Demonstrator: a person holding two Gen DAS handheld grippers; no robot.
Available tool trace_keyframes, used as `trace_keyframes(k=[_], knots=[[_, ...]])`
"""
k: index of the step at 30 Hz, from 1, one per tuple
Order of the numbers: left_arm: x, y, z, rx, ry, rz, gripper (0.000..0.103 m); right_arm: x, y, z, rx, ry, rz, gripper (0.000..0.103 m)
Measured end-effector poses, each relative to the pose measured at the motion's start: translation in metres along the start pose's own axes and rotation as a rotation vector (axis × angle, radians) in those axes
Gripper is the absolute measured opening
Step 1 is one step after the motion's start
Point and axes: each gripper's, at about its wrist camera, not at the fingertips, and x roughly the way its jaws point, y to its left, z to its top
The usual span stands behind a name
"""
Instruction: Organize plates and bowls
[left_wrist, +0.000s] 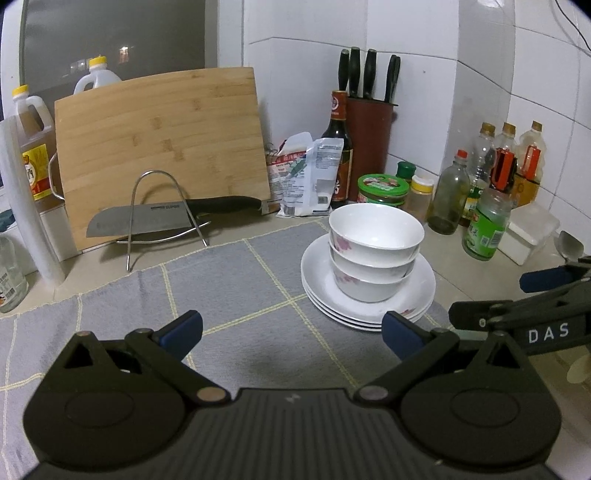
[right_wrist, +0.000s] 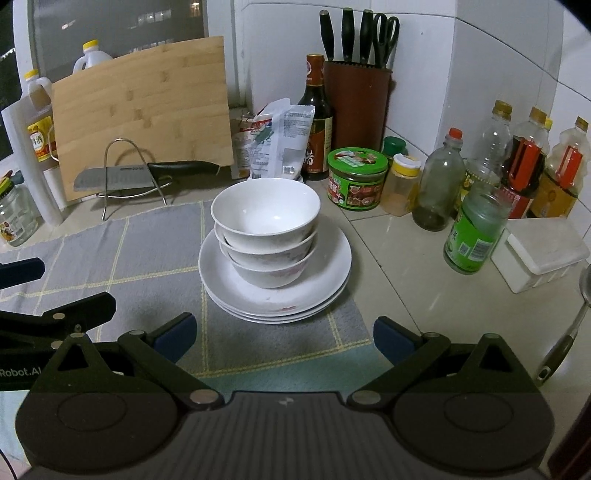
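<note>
Three white bowls (left_wrist: 375, 253) with pink flower marks are nested and stand on a stack of three white plates (left_wrist: 417, 299), on a grey checked mat (left_wrist: 240, 295). The bowls (right_wrist: 266, 232) and plates (right_wrist: 332, 266) show centred in the right wrist view. My left gripper (left_wrist: 291, 332) is open and empty, low over the mat, left of and in front of the stack. My right gripper (right_wrist: 284, 338) is open and empty, just in front of the stack; it also shows at the right edge of the left wrist view (left_wrist: 517, 306).
A cleaver (left_wrist: 147, 218) rests on a wire rack before a bamboo cutting board (left_wrist: 162, 140). A knife block (left_wrist: 369, 140), sauce bottles (left_wrist: 338, 147), a green-lidded jar (left_wrist: 382, 188), several oil bottles (right_wrist: 517, 158) and a white box (right_wrist: 543, 254) crowd the back and right.
</note>
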Motion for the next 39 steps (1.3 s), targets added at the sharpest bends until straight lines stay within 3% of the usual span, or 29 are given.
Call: trace_keyframes(k=[39], knots=[[0.0055,-0.0046,0.0034,0.006,0.022,0.013,0.102,-0.0055,-0.0074,0.0021,0.006,-0.012,0.001,0.103]])
